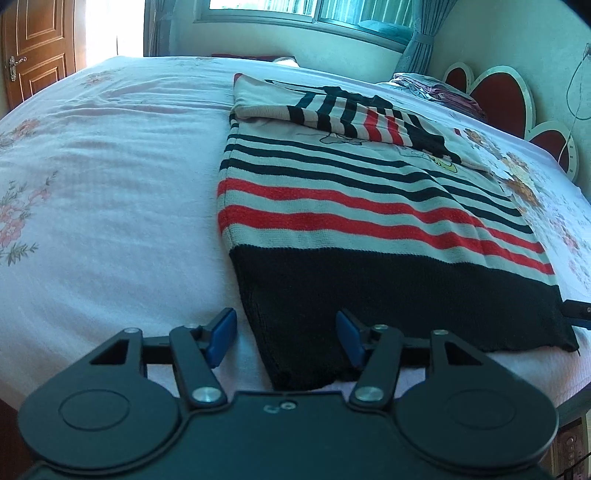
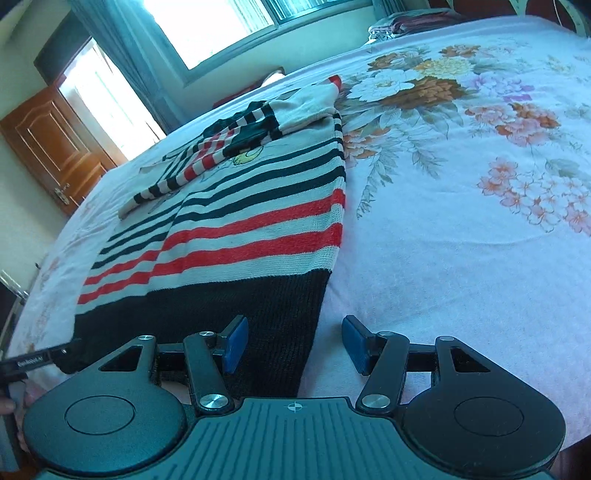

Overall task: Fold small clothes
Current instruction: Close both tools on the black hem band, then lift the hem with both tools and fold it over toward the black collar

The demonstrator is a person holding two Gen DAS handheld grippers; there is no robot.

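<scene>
Black left claw [image 1: 286, 338] with blue pads [image 1: 221, 338].

Premises: home bedroom. A bed [image 1: 110, 184] with floral sheet fills both views; headboard [image 1: 498, 96] at right of the left wrist view; curtained window [image 2: 207, 26] and panelled wooden door [image 2: 55, 144] upper left.

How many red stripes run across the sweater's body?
2. Both cross the sweater just above its black hem band: the lower red stripe nearest the hem, the upper red stripe beyond it. The folded sleeve has separate red bands.
</scene>
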